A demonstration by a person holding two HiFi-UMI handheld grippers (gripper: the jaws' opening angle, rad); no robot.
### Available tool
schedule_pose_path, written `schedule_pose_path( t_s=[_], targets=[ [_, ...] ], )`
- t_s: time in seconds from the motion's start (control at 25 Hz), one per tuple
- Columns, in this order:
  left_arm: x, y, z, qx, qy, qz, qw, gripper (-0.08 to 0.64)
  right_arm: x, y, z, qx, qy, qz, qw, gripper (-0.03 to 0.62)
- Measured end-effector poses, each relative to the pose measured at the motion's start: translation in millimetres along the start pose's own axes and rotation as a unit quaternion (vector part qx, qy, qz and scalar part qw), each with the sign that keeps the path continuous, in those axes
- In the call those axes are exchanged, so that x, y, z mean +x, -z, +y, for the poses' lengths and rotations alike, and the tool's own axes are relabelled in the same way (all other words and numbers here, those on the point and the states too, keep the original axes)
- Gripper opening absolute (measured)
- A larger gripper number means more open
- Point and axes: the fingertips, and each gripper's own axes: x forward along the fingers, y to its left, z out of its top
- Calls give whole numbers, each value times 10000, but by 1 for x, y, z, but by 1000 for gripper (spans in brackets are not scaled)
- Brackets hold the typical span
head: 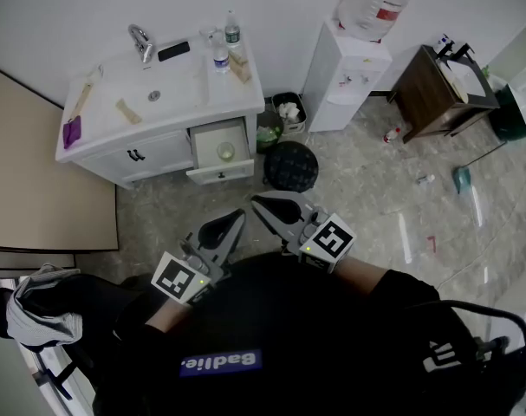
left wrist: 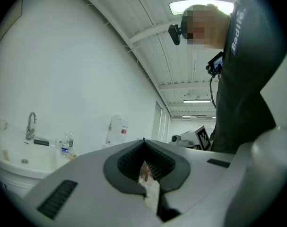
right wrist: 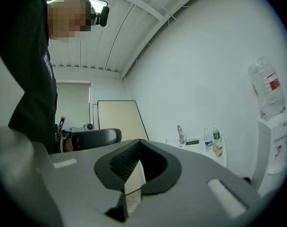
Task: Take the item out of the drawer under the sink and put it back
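The white sink cabinet (head: 115, 150) stands at the upper left in the head view. Its right-hand drawer (head: 219, 173) is pulled open. A small pale round item (head: 225, 152) lies inside it. My left gripper (head: 238, 218) and right gripper (head: 256, 201) are held close to my body, well short of the drawer, tips near each other. Both are shut with nothing between the jaws. In the left gripper view the left gripper (left wrist: 143, 141) points level past the sink (left wrist: 20, 162). In the right gripper view the right gripper (right wrist: 139, 140) also points level.
A black round stool (head: 290, 165) and a small bin (head: 288, 111) stand just right of the drawer. A water dispenser (head: 345, 72) and a brown table (head: 431, 94) are further right. Bottles (head: 221, 55), a tap (head: 141, 42) and a dark flat object (head: 173, 50) sit on the countertop. A beige panel (head: 37, 180) lies at left.
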Motion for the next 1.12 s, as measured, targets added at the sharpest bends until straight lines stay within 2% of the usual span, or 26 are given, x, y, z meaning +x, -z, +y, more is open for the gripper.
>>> schedule_pose_path(
  t_s=[0.24,0.36,0.48,0.6,0.76,1.12],
  targets=[
    [28,-1,-8,217,-429,-211,9986,5,-23,-2,-25,96,-220,-28,9997,2],
    [35,15,-13,78,-569,30,9983,5,-28,8,-38,261,-321,71,9991,1],
    [36,16,-1,59,-772,-48,9970,5,-26,15,-48,335,-386,149,9986,2],
    [42,14,19,80,-839,-122,9964,5,-13,13,-63,309,-376,193,9986,2],
    [53,15,50,24,-673,-63,9977,5,15,12,-87,327,-226,290,9988,2],
    [46,-9,183,-9,-326,-145,9994,5,135,16,-134,197,99,529,9984,2]
  ],
)
